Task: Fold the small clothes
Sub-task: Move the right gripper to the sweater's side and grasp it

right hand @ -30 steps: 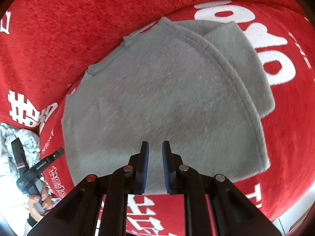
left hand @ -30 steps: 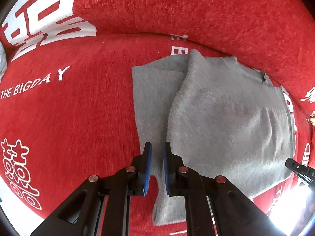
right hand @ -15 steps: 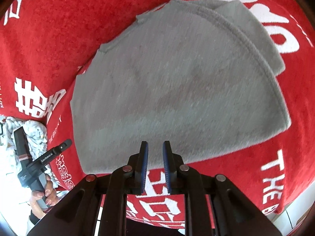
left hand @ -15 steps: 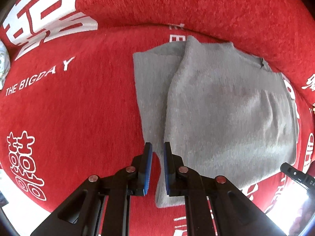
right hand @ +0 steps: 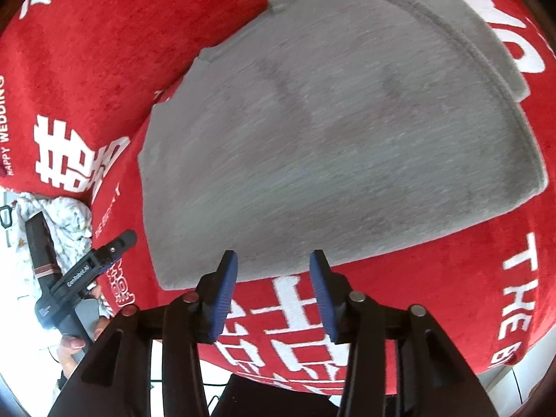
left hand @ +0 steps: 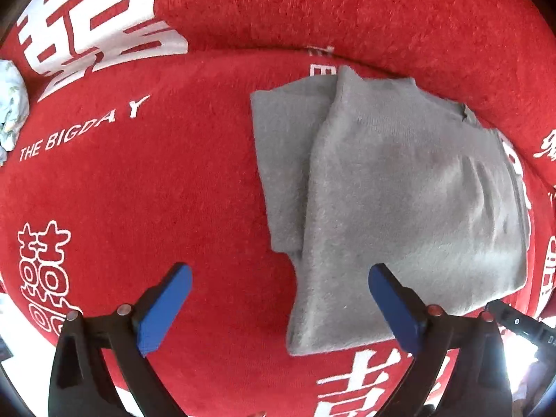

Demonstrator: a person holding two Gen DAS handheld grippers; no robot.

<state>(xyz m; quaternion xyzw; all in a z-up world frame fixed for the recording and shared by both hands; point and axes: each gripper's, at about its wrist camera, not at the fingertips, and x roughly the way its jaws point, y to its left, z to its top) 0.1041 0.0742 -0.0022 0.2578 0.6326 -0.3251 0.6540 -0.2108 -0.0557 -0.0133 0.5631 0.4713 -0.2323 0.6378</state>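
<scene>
Nearest the left-wrist camera, the left gripper (left hand: 279, 309) is hanging with its jaws spread wide and gripping nothing, just above the red cover (left hand: 139, 191) printed with white characters. The near corner of one grey garment (left hand: 399, 191) is lying between the two blue pads, toward the right one, at roughly 1 o'clock from the jaws' midpoint. From there the garment is stretching away toward 12 to 1 o'clock, its long axis running near-to-far, with a folded top layer lying over a narrower strip that is showing along its left edge.

In the right-wrist view, the right gripper (right hand: 274, 288) is holding its jaws partly open, narrower than the left pair, and empty. The garment's near hem (right hand: 278, 264) is sitting right at the pad tips at 12 o'clock, and the cloth is fanning out beyond.

Both grippers appear close to that near edge; judging by the hem at its pads, the right seems marginally better placed to pinch first.

Count: one grey garment, two grippers. One pale patterned cloth (right hand: 66, 215) is bunched off at 9 o'clock, well apart.
</scene>
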